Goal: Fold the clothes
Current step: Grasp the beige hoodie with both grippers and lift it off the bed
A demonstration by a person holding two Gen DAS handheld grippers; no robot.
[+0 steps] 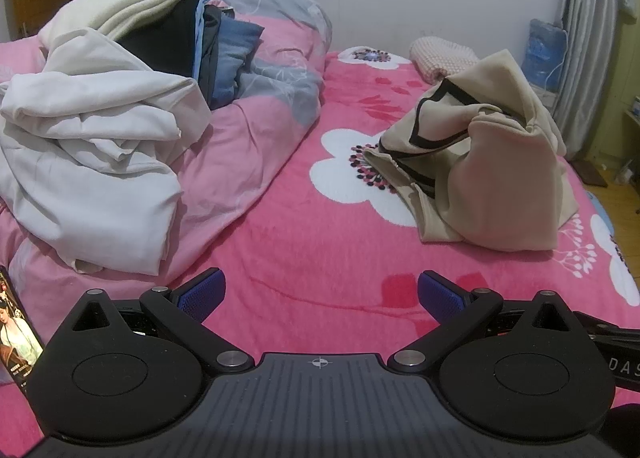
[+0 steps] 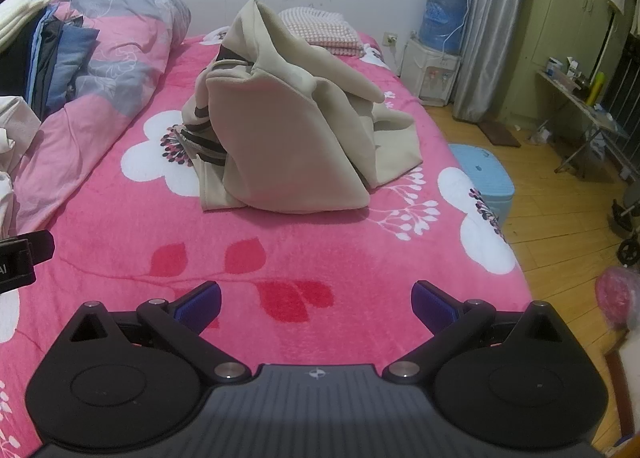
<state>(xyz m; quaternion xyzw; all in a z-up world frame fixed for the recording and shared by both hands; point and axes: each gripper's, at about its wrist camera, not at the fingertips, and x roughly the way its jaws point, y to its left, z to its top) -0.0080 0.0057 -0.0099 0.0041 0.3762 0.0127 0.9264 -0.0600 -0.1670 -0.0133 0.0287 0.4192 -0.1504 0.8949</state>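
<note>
A beige garment with dark trim (image 1: 492, 162) (image 2: 288, 130) lies heaped and crumpled on the pink flowered bedspread (image 1: 320, 226) (image 2: 280, 250), well ahead of both grippers. My left gripper (image 1: 320, 292) hovers low over the bedspread, open, with nothing between its blue pads. My right gripper (image 2: 316, 300) is likewise open and empty, nearer the bed's right side. At the left of the left wrist view lies a rumpled white garment (image 1: 92, 162), and behind it a stack of folded cream, black and blue clothes (image 1: 180, 26) rests on the duvet.
A pink and grey duvet (image 1: 272, 70) is bunched along the bed's left. A checked pillow (image 2: 320, 30) lies at the head. Right of the bed are a blue plastic stool (image 2: 484, 178), a water dispenser (image 2: 436, 58), a curtain and wooden floor. A phone (image 1: 16, 330) lies at lower left.
</note>
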